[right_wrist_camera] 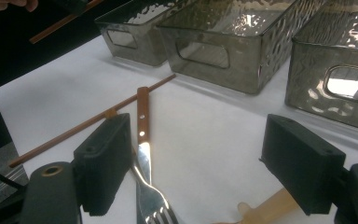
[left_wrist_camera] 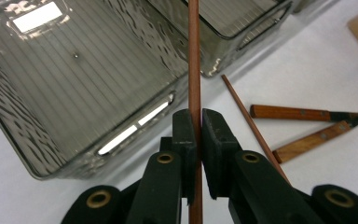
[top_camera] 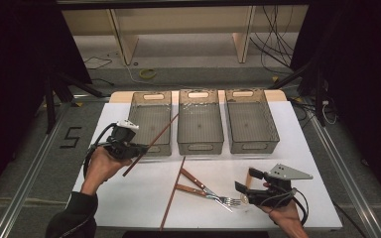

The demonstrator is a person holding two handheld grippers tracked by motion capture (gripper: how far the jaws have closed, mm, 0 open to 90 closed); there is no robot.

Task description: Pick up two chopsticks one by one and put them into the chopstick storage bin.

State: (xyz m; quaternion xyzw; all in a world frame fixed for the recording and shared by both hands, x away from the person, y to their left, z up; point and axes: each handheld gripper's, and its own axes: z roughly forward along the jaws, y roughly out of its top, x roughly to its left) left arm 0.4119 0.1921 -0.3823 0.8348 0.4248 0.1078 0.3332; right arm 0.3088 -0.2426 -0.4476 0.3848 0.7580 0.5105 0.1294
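Left gripper (top_camera: 138,148) was clamped on one chopstick (top_camera: 151,144), raised over the leftmost bin's (top_camera: 150,148) near rim. Right gripper (top_camera: 244,187) sat apart, well right of that bin. Thin-stick grip looked marginal; the stick could pivot and miss the bin.

The chopstick (left_wrist_camera: 194,56) was reddish-brown. The three bins (top_camera: 200,121) were smoky grey, rippled in pattern. The forks' handles (left_wrist_camera: 286,112) were brown wood, the table cover (top_camera: 129,198) white.

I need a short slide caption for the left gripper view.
Left gripper clamps a chopstick beside a smoky plastic bin.
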